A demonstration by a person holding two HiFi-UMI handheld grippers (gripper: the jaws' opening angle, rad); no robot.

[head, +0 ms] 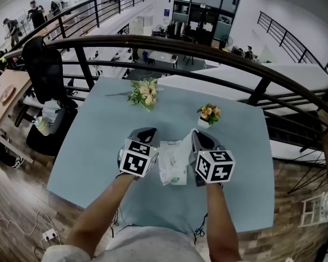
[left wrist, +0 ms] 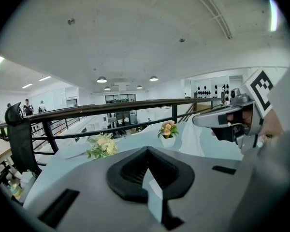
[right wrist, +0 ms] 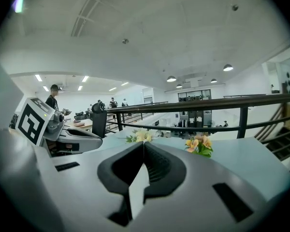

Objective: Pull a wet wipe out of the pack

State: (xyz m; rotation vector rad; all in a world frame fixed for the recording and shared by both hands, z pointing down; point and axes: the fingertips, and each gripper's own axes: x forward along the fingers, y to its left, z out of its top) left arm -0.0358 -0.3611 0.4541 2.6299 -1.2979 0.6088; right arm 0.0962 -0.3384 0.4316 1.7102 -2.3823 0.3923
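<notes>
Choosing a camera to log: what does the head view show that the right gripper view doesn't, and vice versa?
Only the head view: the wipe pack, with a wet wipe reaching up to the right hand-held gripper. Only the right gripper view: that gripper's jaws shut on the wipe's thin white edge. Both: the left hand-held gripper, the bouquet, the flower pot, the table.
</notes>
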